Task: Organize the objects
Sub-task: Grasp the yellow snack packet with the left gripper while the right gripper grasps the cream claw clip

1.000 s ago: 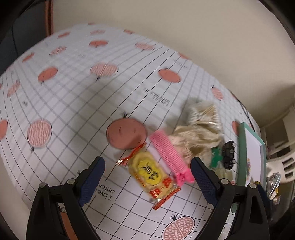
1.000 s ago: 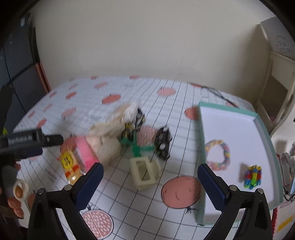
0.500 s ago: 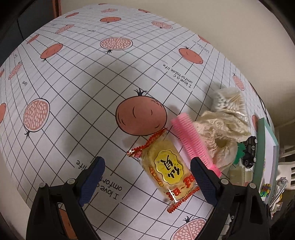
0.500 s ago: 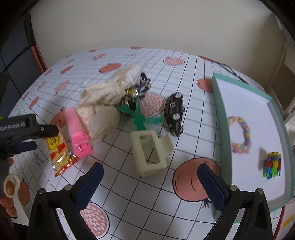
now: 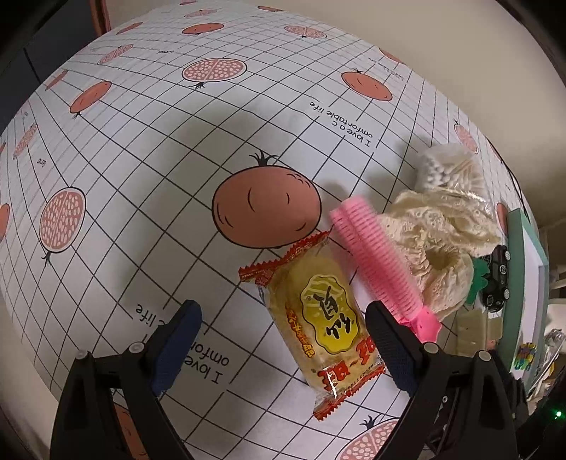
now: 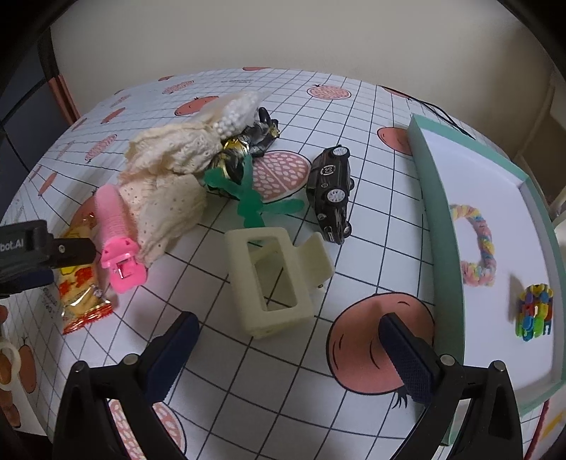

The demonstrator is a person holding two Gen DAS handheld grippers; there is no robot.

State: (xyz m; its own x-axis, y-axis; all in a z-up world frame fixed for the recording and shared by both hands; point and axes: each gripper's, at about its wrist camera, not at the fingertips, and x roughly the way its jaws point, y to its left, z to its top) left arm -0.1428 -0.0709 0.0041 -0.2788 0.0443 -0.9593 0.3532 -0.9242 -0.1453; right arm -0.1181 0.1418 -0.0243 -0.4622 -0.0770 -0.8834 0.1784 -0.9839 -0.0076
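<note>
My left gripper (image 5: 283,334) is spread wide with nothing in it, its 2 fingers straddling the yellow snack packet (image 5: 318,325) lying flat on the tablecloth (image 5: 141,148). The pink comb (image 5: 382,269) lies just beside the packet, resting against the cream lace cloth (image 5: 435,240). My right gripper (image 6: 286,350) also gapes empty, low over the cream hair claw (image 6: 272,279). Beyond it sit the green plastic piece (image 6: 247,201) and the black toy car (image 6: 330,189). The grid cloth, printed with fruit, covers the table to a plain beige wall (image 6: 283,32). On the right, the teal-rimmed tray (image 6: 438,226) holds a braided ring (image 6: 477,244) and a multicoloured block toy (image 6: 534,311).
</note>
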